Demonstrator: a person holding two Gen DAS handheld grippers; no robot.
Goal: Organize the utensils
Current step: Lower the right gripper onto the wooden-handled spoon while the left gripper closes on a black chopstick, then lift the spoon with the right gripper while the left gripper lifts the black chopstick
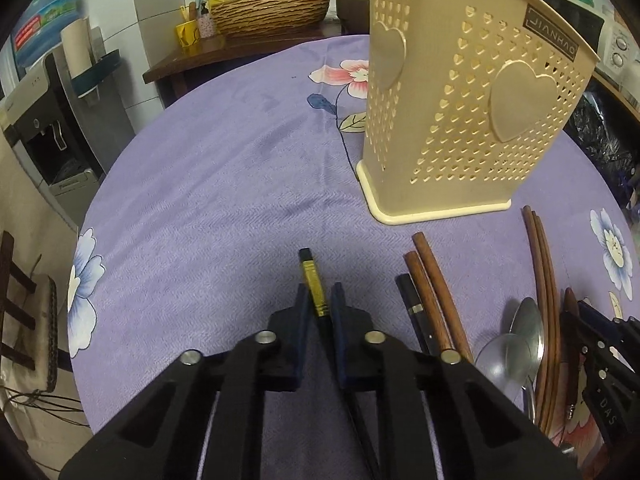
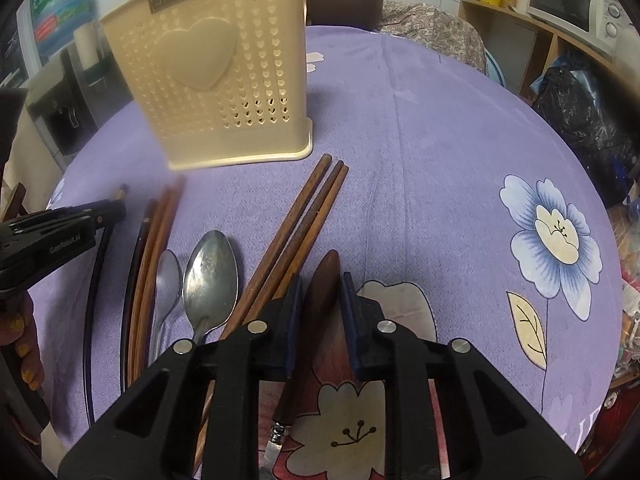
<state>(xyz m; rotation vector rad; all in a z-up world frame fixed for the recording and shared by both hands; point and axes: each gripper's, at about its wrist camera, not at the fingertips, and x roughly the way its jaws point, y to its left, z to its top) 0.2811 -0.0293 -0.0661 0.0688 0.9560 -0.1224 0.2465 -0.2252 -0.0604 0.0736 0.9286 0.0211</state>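
Left wrist view: left gripper (image 1: 320, 300) has its jaws closed on 1 black-and-gold chopstick (image 1: 313, 286), ready for the holder (image 1: 460, 120) mid-desk. Right gripper (image 2: 320, 294) clamps the knife handle (image 2: 320, 284).

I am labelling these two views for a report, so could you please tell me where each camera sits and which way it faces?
Left wrist: on the left gripper, looking forward and down over the purple tablecloth at the black and gold chopstick between its jaws.
Right wrist: on the right gripper, facing likewise; jaws around a wooden knife handle; painted toes show low on the left.
Shared: the cream utensil holder, spoons, brown chopsticks, and each other's gripper.
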